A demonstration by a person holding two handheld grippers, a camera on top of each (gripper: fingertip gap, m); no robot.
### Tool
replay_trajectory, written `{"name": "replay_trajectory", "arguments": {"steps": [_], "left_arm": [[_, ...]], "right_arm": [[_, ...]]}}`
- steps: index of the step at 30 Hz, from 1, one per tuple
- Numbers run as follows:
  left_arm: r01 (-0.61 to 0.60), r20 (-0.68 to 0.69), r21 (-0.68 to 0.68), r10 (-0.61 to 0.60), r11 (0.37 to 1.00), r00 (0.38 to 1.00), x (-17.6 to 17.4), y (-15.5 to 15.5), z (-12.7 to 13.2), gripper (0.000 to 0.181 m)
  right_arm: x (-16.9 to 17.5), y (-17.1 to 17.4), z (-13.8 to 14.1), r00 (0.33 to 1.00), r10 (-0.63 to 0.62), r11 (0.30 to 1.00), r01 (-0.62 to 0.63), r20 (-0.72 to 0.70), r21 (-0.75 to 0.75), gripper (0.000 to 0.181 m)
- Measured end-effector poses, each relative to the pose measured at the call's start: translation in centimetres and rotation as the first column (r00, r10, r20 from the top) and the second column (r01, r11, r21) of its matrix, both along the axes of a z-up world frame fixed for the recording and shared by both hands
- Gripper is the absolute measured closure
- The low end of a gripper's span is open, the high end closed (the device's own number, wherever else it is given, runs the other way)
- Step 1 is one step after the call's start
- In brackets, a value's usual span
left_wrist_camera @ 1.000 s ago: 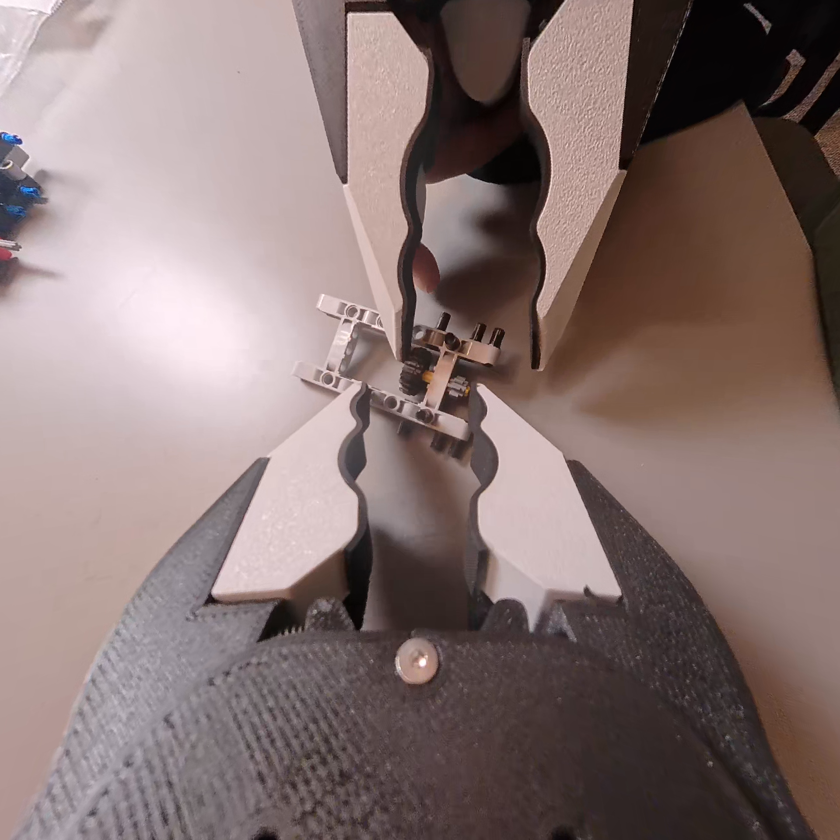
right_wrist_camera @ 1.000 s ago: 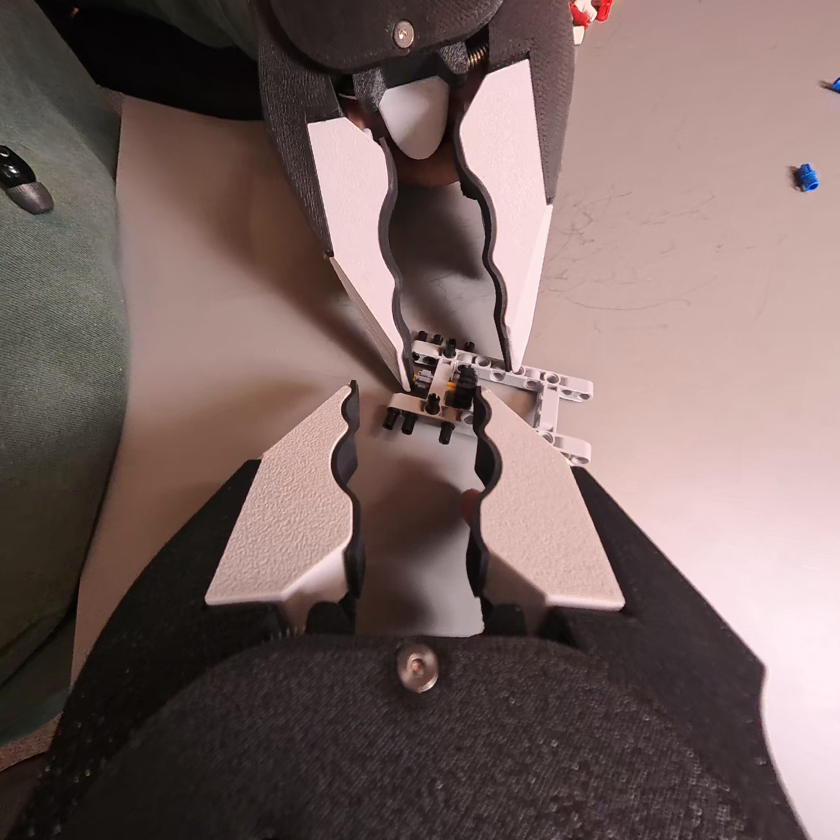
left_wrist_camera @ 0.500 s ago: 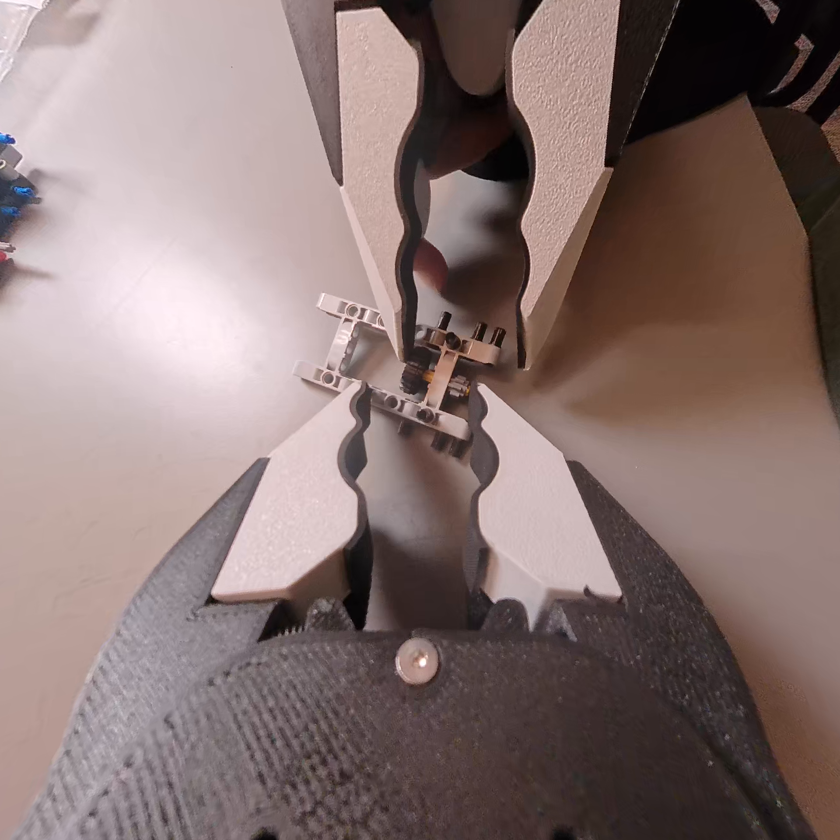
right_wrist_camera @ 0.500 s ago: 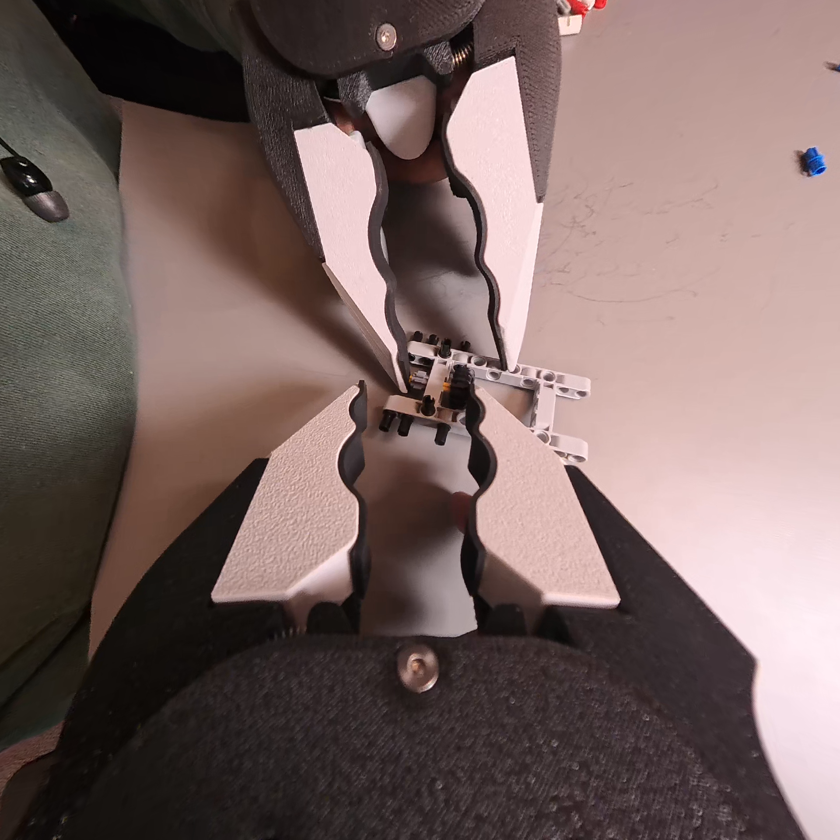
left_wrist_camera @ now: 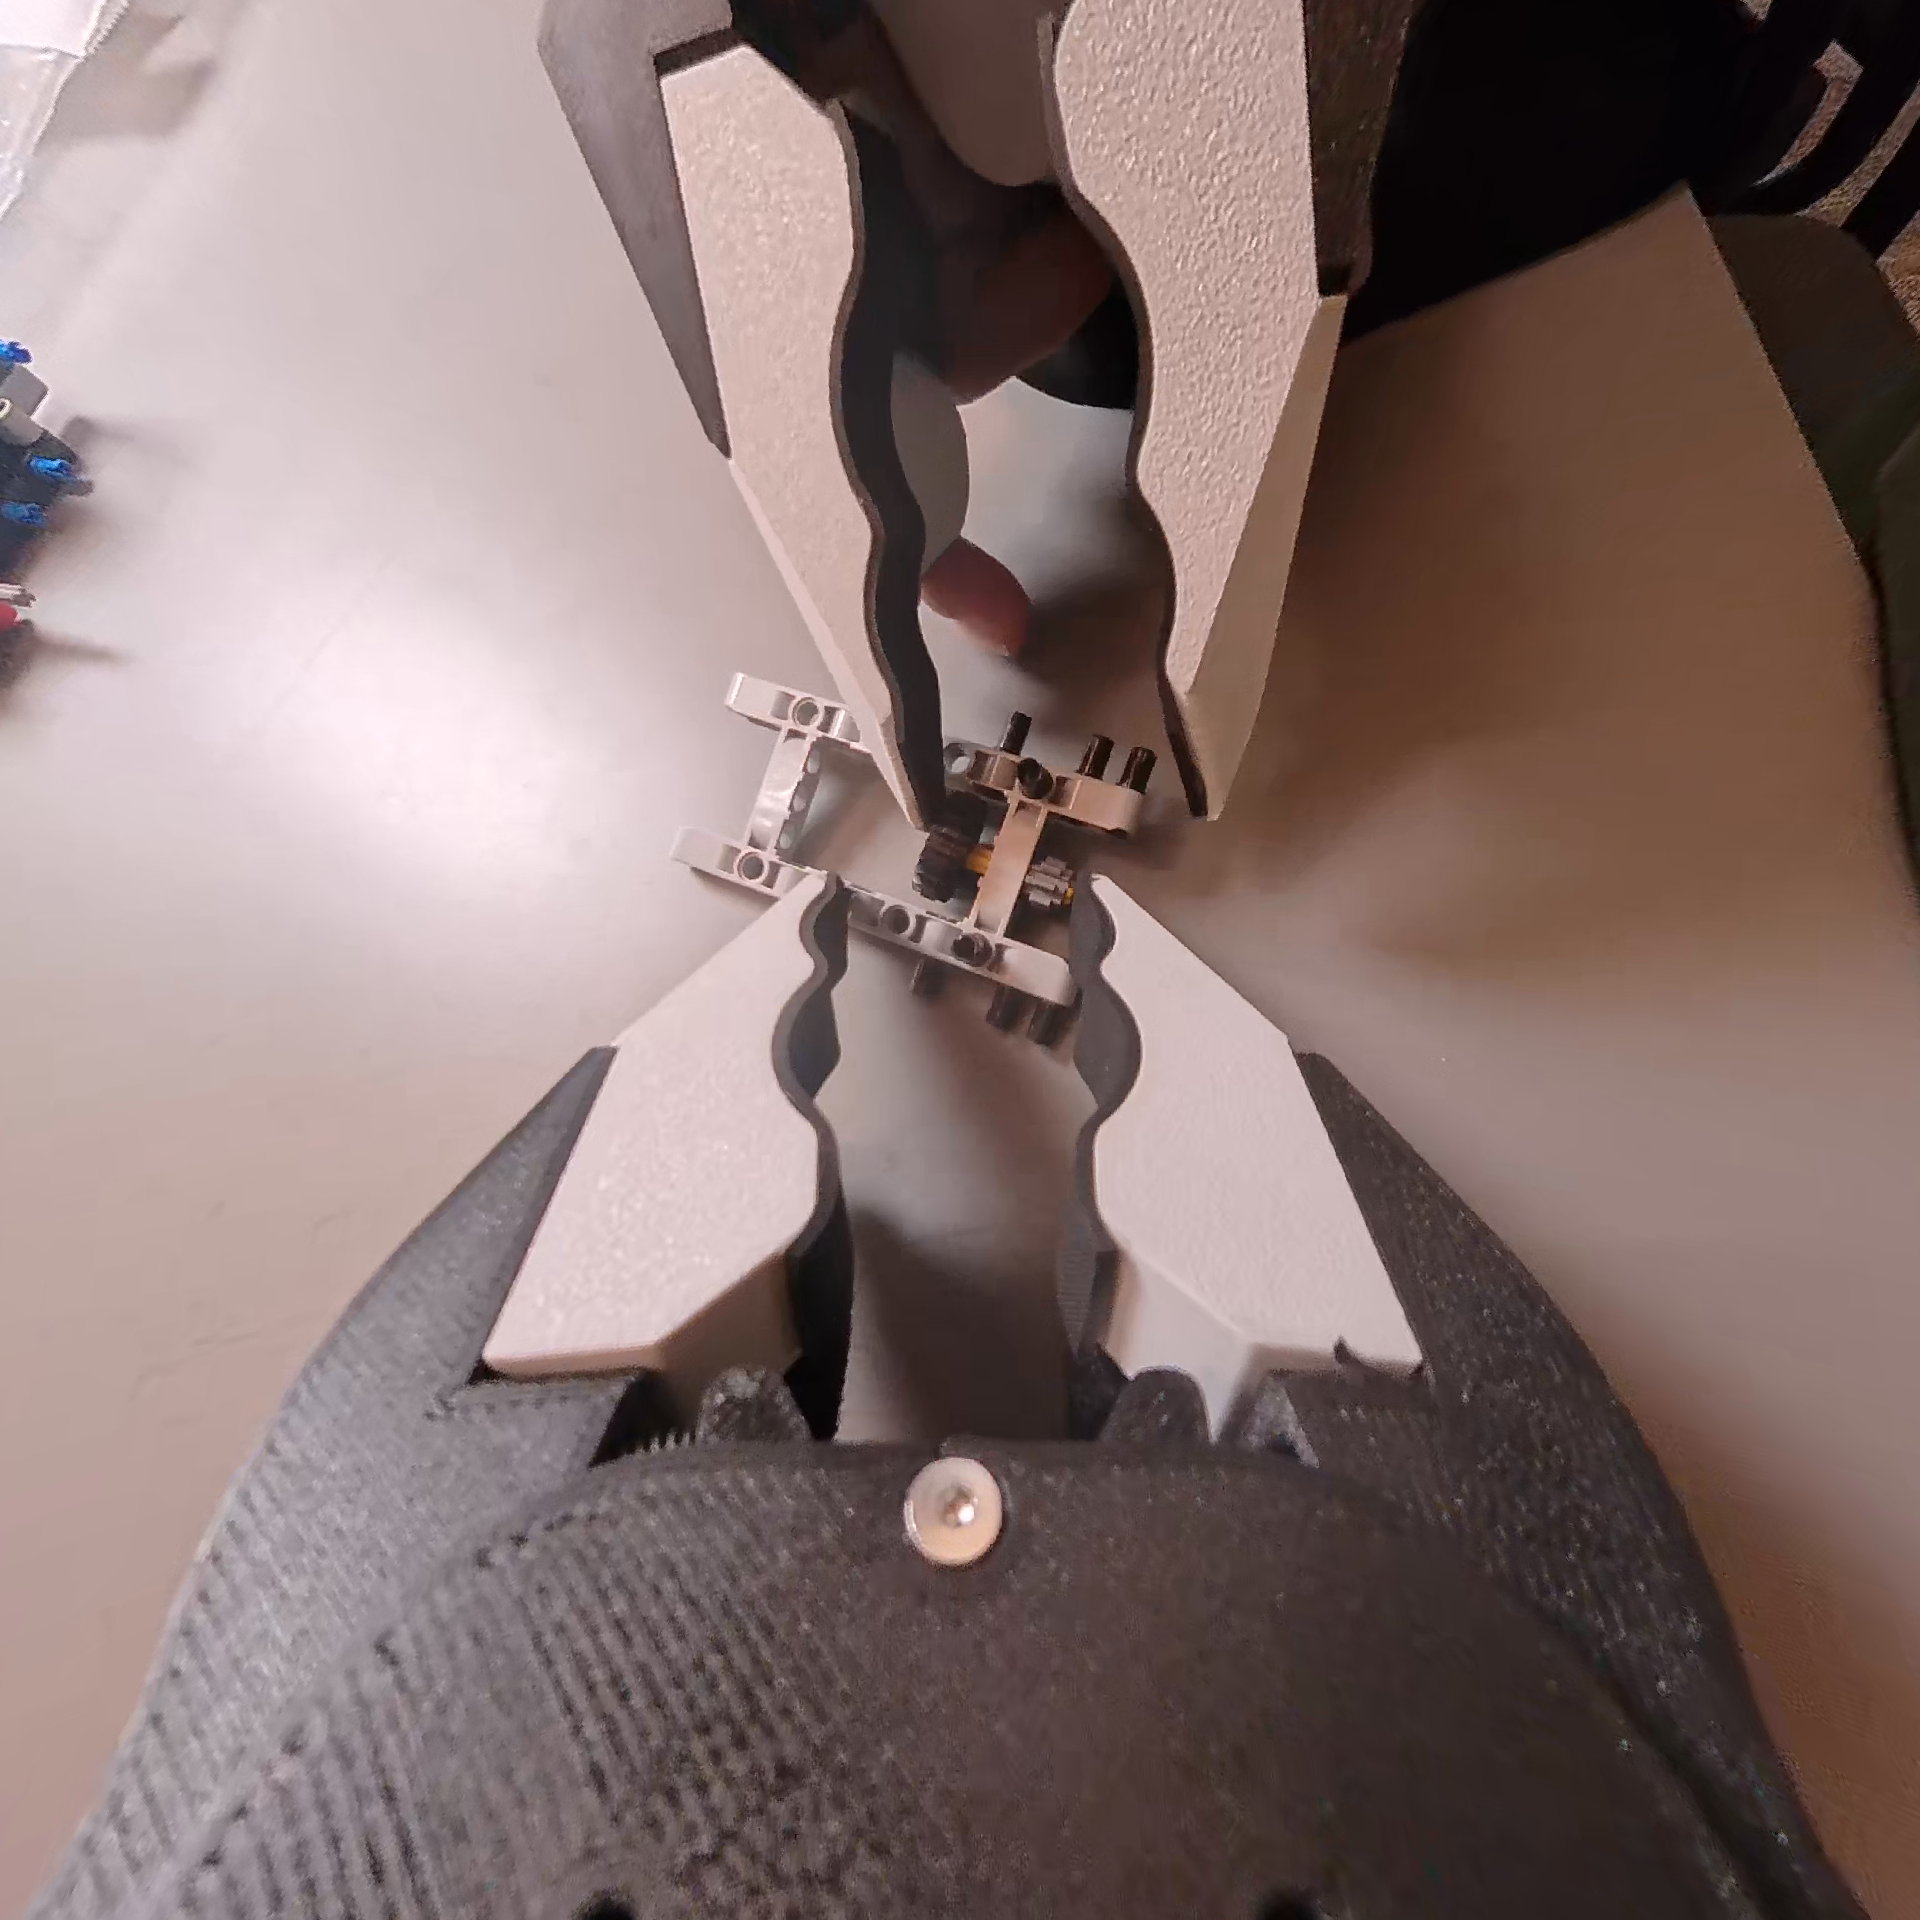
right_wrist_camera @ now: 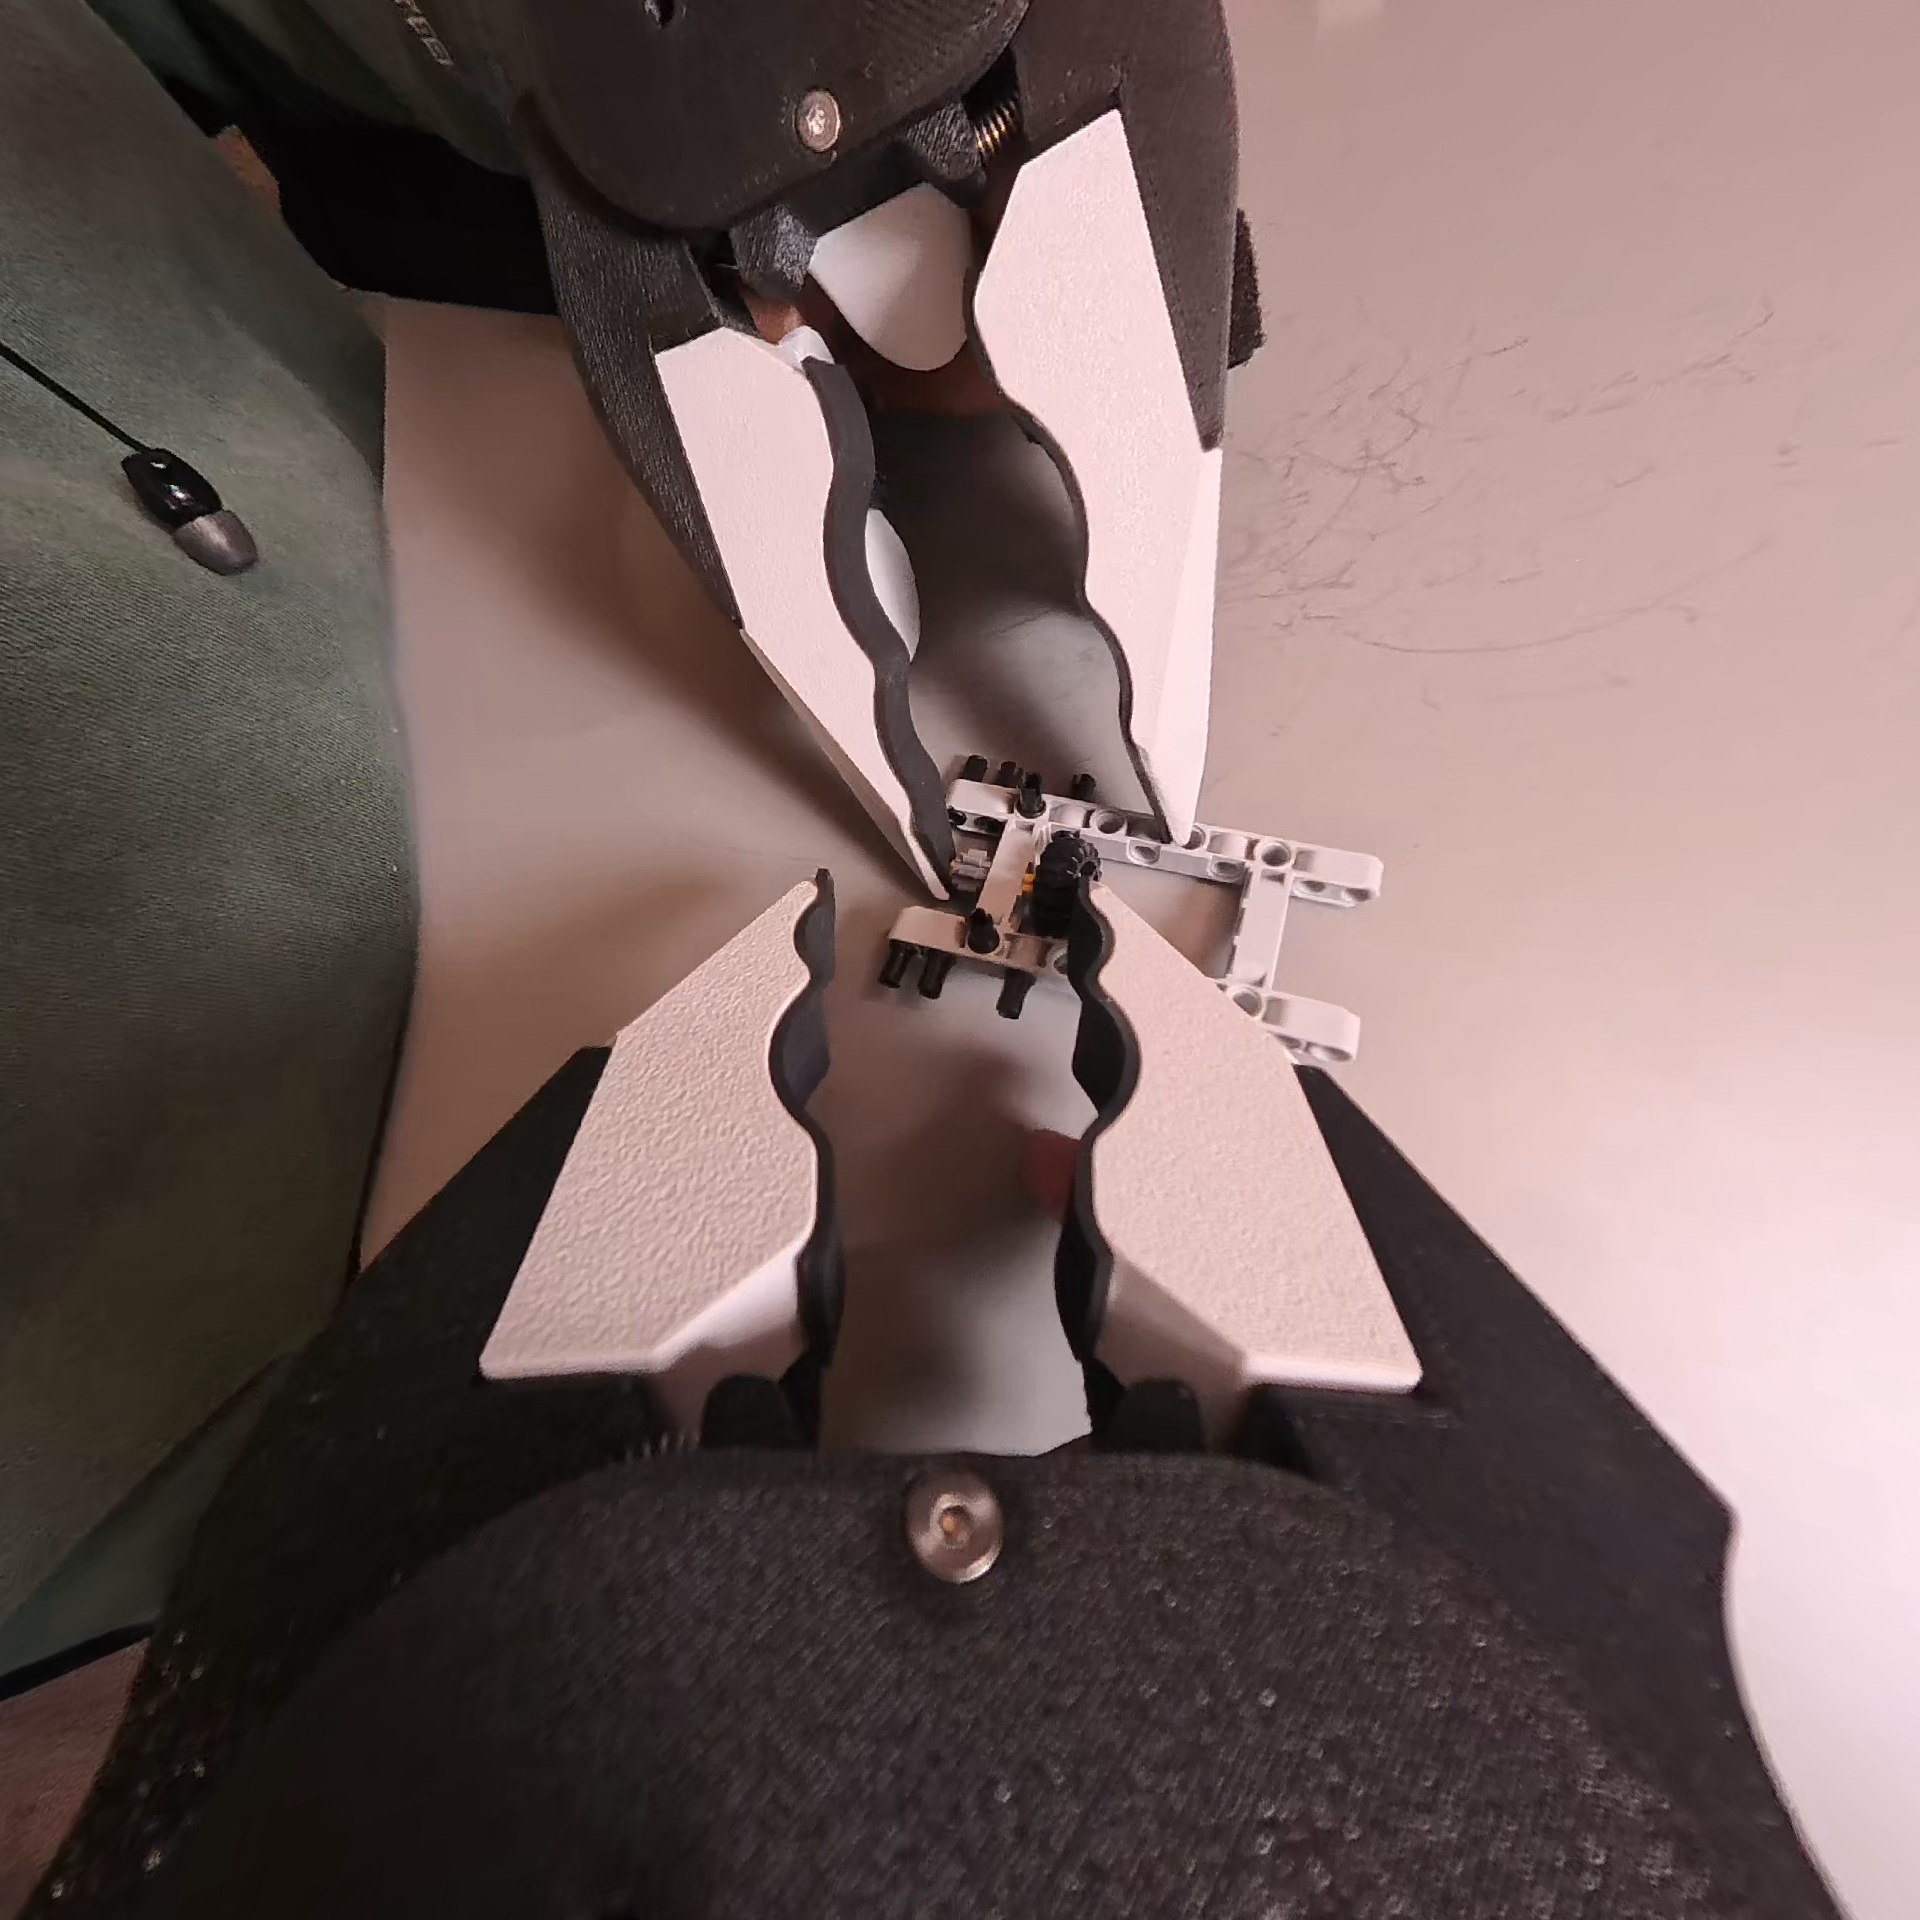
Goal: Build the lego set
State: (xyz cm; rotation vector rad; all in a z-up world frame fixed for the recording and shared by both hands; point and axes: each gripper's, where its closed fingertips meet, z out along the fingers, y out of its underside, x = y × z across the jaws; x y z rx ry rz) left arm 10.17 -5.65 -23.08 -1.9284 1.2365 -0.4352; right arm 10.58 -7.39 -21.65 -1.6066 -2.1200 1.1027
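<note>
Grey lego frame (left_wrist_camera: 914,842) sits flat on the worktop (left_wrist_camera: 364,727), squeezed between both claws. Left claw (left_wrist_camera: 956,914) and right claw (right_wrist_camera: 956,914) are both spread wide, tips touching the frame, neither clamping it.

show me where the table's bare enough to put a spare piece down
Bare table lies between the grey lego frame and the loose blue and black pieces at the left edge. It is crowded at the frame, where the left claw and right claw meet.
</note>
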Motion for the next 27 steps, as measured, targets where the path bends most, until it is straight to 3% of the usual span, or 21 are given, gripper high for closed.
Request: {"name": "replay_trajectory", "arguments": {"steps": [5,12,27], "left_arm": [[0.009,-0.001,0.0,-0.009,1.0,1.0,0.1,-0.2,0.0,0.139],[-0.013,-0.004,0.0,0.013,1.0,1.0,-0.2,0.1,0.0,0.139],[-0.007,0.0,0.015,0.007,1.0,1.0,-0.2,0.3,0.1,0.14]], "right_arm": [[-0.1,0.2,-0.1,1.0,-0.002,1.0,0.002,-0.006,0.01,0.145],[-0.1,0.1,-0.2,0.999,0.027,0.992,-0.024,-0.025,0.128,0.132],[-0.7,0.0,-1.0,0.999,0.001,0.997,-0.006,0.053,0.08,0.128]]}}
